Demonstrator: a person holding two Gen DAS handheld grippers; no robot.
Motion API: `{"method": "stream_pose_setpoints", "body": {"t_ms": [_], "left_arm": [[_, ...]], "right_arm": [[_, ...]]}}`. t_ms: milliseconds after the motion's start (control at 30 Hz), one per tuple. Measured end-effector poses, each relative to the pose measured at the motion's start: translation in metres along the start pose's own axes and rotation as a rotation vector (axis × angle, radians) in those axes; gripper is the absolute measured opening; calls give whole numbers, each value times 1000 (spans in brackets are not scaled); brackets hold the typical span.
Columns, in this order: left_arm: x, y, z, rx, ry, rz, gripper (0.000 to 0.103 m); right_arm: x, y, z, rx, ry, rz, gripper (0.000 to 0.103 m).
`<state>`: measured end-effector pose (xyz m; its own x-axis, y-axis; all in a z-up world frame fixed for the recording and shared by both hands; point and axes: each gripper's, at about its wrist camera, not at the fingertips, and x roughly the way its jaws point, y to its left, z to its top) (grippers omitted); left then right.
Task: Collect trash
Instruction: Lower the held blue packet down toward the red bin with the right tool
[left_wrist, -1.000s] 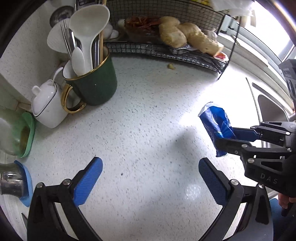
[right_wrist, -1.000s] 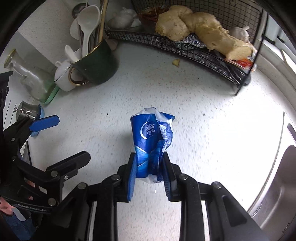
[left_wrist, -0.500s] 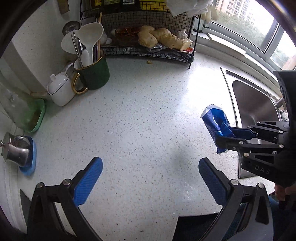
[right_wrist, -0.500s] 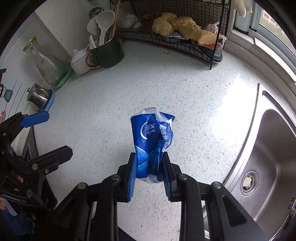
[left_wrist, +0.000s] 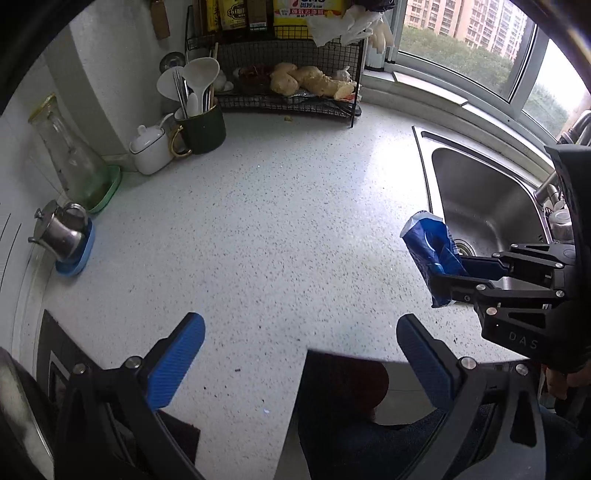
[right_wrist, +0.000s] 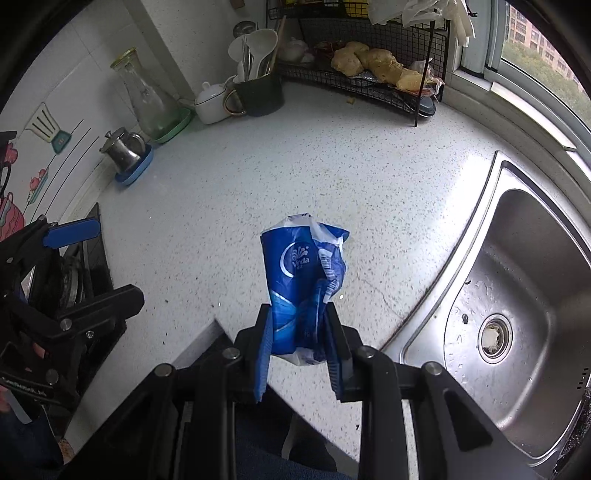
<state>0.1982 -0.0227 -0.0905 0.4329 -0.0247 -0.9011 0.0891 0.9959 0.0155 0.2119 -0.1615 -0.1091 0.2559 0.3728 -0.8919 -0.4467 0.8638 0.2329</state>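
The right gripper (right_wrist: 300, 354) has its jaws clamped on the crumpled blue wrapper (right_wrist: 304, 280), lifted off the speckled white surface (right_wrist: 295, 166), presumably for binning; the left gripper (left_wrist: 299, 354) hangs open and empty beside it, near the steel sink (right_wrist: 517, 295), window beyond

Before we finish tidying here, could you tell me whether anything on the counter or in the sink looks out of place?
Two small things. A tan crumb lies loose on the countertop just in front of the wire rack. In the sink, the drain strainer holds a pale scrap. The crumpled blue wrapper is already off the counter, in the right gripper.
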Motion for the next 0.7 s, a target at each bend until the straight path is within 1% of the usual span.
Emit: {"method": "stream_pose_setpoints", "body": {"t_ms": [133,233,433,567,700], "left_arm": [[-16,-14,-35,-23,-2,12,103],[-27,-24,-64,-40,-5,-8,103],[-34,-42,-115,-51,29,1,103],[-31,-48,-141,-52,64,1,103],[-26,-52,-156,-43,96,-21,103]], "right_arm": [[-14,5,-32,-17,-9,8,24],[-20,10,-56,-32,-13,12,24],[-24,18,-103,-35,9,19,24],[-19,25,-125,-44,36,17,24],[-13,35,-139,-50,60,14,24]]}}
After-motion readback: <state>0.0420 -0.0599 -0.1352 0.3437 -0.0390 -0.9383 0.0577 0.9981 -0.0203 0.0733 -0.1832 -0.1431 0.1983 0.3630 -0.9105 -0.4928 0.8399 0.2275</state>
